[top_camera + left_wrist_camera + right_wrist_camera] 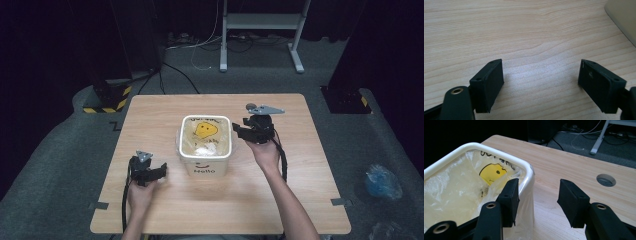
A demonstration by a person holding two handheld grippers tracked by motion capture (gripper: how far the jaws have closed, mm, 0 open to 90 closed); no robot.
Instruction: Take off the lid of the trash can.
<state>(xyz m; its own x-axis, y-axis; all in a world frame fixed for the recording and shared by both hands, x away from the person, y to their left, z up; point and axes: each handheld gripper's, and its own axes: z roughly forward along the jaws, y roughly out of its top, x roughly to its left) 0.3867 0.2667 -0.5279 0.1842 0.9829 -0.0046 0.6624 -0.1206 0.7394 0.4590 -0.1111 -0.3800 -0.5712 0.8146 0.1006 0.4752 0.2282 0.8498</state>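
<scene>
A white bin point(206, 161) marked "Hello" stands mid-table, lined with a clear plastic bag point(205, 136) that carries a yellow smiley face. My right gripper point(239, 131) is at the bin's right side, open. In the right gripper view its jaws point(537, 200) straddle the bin's rim point(527, 170), one inside over the bag point(454, 187), the other outside over the table. They are not closed on the rim. My left gripper point(159, 171) is left of the bin, low over bare wood. It stands open and empty point(541, 70), with the bin wall point(624, 20) off to its right.
The wooden table point(165, 112) has a round cable hole point(606, 180) near its far right. On the floor beyond it are a metal desk frame point(260, 22) and cables. A blue plastic bag point(382, 181) lies on the floor to the right.
</scene>
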